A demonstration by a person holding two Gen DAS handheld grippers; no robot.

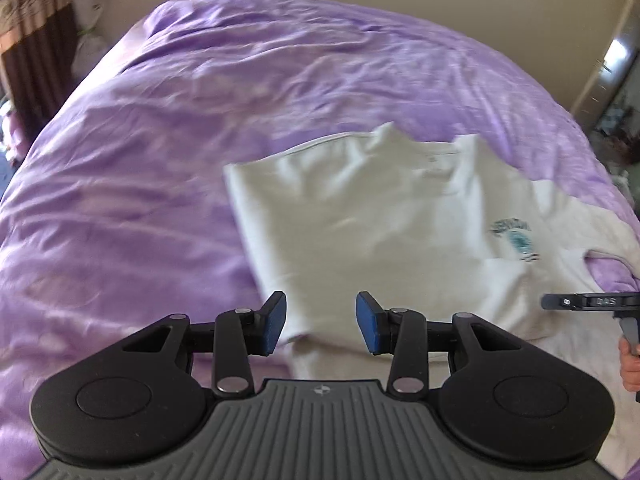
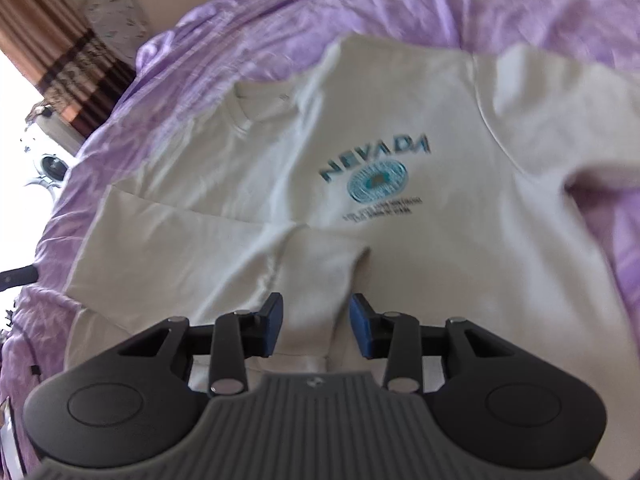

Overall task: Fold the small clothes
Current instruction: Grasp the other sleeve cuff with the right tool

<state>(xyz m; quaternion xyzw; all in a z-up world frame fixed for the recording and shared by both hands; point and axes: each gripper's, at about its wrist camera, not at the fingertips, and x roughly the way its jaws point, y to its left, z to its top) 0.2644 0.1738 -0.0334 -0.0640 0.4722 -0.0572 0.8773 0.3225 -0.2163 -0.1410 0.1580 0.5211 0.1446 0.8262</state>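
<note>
A white shirt [image 2: 360, 208] is lying partly folded on a purple bedspread [image 1: 140, 160], its left side turned over the front. Both the left gripper [image 1: 321, 322] and the right gripper [image 2: 316, 326] are hovering over its near edge, jaws spread, pinching nothing.

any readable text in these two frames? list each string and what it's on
"NEVADA": teal print on the white t-shirt, above a round teal emblem.
Two small dark lines under the emblem: too blurred to read.
Same print in the left wrist view: unreadable.
Marking on the right claw: too blurred to read.
</note>
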